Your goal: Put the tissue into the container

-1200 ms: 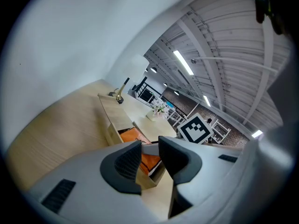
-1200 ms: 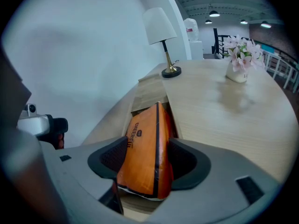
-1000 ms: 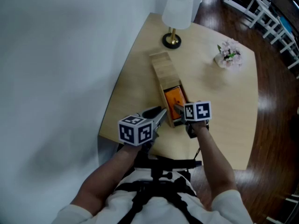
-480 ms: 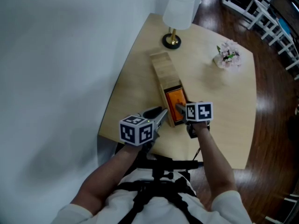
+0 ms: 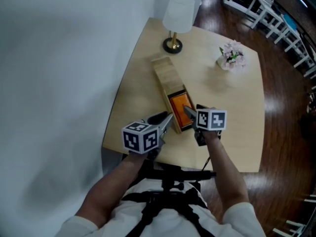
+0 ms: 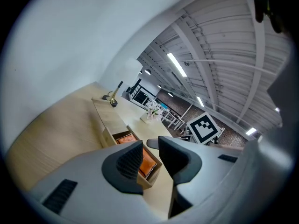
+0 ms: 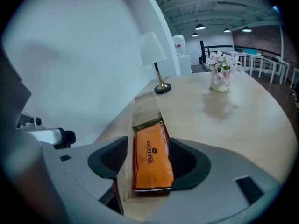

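A long wooden container [image 5: 163, 73] lies on the table, its lid slid back from the near end. An orange tissue pack [image 5: 178, 104] lies flat inside the uncovered end [image 7: 152, 160]. My right gripper [image 5: 190, 113] hangs just above that end, open; in the right gripper view its pads stand wide on either side of the box [image 7: 145, 108], apart from the pack. My left gripper [image 5: 167, 120] is close to the box's near left corner. Its jaws stand a narrow gap apart with nothing between them [image 6: 150, 148], and the pack [image 6: 148, 164] shows beyond.
A white-shaded lamp [image 5: 177, 16] stands at the table's far corner, just past the box. A small pot of pink flowers [image 5: 231, 56] sits at the far right. The table's front edge [image 5: 197, 164] is right under my wrists. A wall runs along the left.
The right gripper has lifted a little above the box's uncovered end. The tissue pack stays in the box, and the left gripper has hardly moved.
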`<state>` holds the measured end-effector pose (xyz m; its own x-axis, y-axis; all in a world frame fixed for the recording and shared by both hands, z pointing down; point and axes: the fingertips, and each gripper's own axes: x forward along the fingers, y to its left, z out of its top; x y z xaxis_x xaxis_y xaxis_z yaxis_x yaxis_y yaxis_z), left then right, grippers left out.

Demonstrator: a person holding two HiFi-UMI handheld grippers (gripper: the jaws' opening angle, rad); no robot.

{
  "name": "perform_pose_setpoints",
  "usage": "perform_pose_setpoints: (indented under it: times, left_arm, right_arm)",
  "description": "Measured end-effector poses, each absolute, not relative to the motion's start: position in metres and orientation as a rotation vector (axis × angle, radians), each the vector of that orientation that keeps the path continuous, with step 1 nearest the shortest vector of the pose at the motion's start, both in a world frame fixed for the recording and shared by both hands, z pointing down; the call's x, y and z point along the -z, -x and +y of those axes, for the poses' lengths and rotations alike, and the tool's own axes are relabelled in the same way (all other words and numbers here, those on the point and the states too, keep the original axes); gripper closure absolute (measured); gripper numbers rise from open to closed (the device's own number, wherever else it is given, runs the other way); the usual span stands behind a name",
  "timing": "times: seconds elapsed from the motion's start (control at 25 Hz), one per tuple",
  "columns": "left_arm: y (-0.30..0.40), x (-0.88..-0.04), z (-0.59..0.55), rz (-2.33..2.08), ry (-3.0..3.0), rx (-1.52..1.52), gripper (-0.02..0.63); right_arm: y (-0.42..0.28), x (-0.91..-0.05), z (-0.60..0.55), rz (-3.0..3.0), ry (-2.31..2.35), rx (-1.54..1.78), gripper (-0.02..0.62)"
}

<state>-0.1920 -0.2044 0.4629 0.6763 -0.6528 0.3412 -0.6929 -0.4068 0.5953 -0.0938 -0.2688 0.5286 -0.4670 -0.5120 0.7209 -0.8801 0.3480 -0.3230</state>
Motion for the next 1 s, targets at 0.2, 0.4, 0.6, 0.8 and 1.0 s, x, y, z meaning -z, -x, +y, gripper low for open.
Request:
perform_pose_setpoints:
  times: [0.2, 0.4, 0.6, 0.8, 1.0]
  left_arm:
    - [0.197, -0.448, -0.206, -1.017, -2.217, -0.077, 0.503]
    - [0.201, -0.436, -0.202, -0.976, -2.261, -0.07, 0.503]
    - [0.193, -0.422, -0.187, -0.92, -2.3, -0.083, 0.503]
    - [0.182, -0.412, -0.172, -0.911, -2.323, -0.101, 0.503]
    - [0.17, -0.403, -0.159, -0.954, -2.325, -0.108, 0.505]
  right_arm:
    - [0.089, -0.5, -0.261, -2.157, -1.285, -0.955, 0.319]
    - [0.086, -0.47, -0.248, -2.195, -1.356, -0.923, 0.319]
    - [0.078, -0.448, -0.225, -2.215, -1.394, -0.894, 0.319]
    - [0.059, -0.438, -0.21, -2.237, -1.405, -0.861, 0.319]
    - [0.036, -0.433, -0.198, -2.284, -1.374, -0.855, 0.319]
